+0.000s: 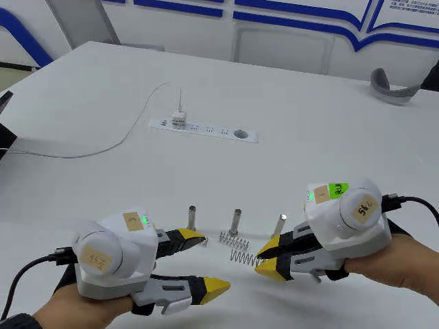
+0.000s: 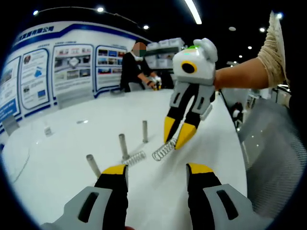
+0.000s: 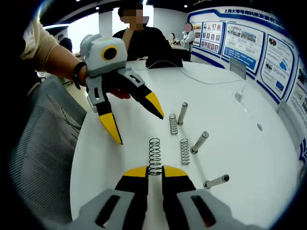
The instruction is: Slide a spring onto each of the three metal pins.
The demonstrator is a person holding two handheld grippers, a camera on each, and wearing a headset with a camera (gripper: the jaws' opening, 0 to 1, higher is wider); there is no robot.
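Three metal pins stand upright in a row on the white table: left pin (image 1: 192,217), middle pin (image 1: 235,222), right pin (image 1: 280,225). All three pins are bare. One spring (image 1: 233,240) lies flat in front of the middle pin. A second spring (image 1: 243,258) lies on the table with its end pinched in my right gripper (image 1: 258,262), which is shut on it (image 3: 154,155). A third spring (image 3: 173,123) lies beside the left pin (image 3: 182,113). My left gripper (image 1: 216,261) is open and holds nothing, its upper tip close to that spring.
A white power strip (image 1: 203,129) with a plug and a thin cable (image 1: 116,144) lies mid-table, beyond the pins. A grey curved object (image 1: 394,89) rests at the back right. A person (image 3: 139,38) sits at the table's far side, and a mesh chair (image 2: 273,139) stands beside it.
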